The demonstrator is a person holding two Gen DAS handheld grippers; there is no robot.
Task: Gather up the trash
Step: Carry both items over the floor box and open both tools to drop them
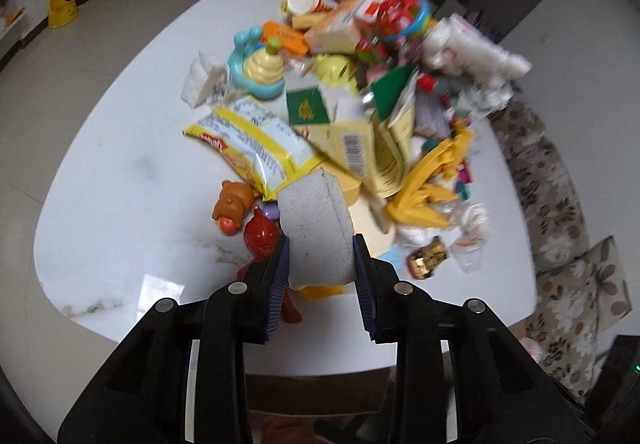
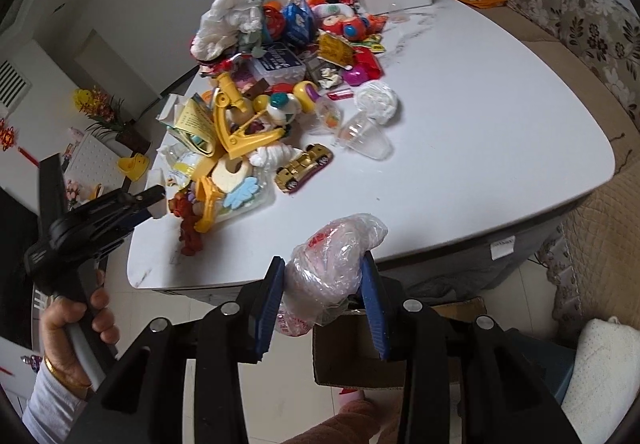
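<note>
Barcode on yellow carton [image 1: 354,156], other print on packets too blurred to read

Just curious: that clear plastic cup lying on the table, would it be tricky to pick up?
Probably. The plastic cup lies on its side, so a nudge would likely roll it. It looks thin and see-through, so likely very light, and a firm squeeze could crumple it.

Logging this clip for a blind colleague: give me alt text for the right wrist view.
The right gripper pinches a crumpled clear plastic bag just past the edge of a white table. On the table sits a heap of toys and wrappers; a cardboard box waits below.
</note>
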